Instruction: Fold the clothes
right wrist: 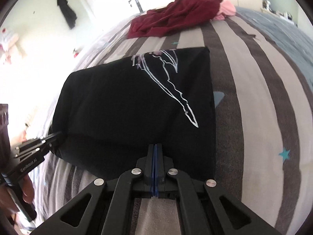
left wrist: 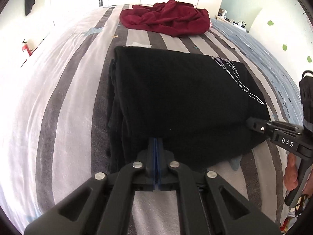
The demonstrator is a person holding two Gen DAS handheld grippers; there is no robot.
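The left black two-finger gripper [left wrist: 156,143] has its blue-padded jaws pressed together at the near edge of the black folded T-shirt with a white line drawing [left wrist: 182,101], and from where I stand they look pinched on that hem, though black on black makes the cloth between the pads hard to pick out. The right black gripper [right wrist: 156,148] is drawn together the same way at the same near edge, further along toward the printed side.

The shirt lies flat on the grey-and-white striped bedspread [left wrist: 64,98], directly ahead of both claws and stretching away from them. Its long axis runs from the held near edge toward the crumpled dark red garment [left wrist: 166,17] heaped well apart at the far end of the bed. Each hand is at its own corner, neither nearer than the other. I'd judge the next fold carries this edge forward along that axis.
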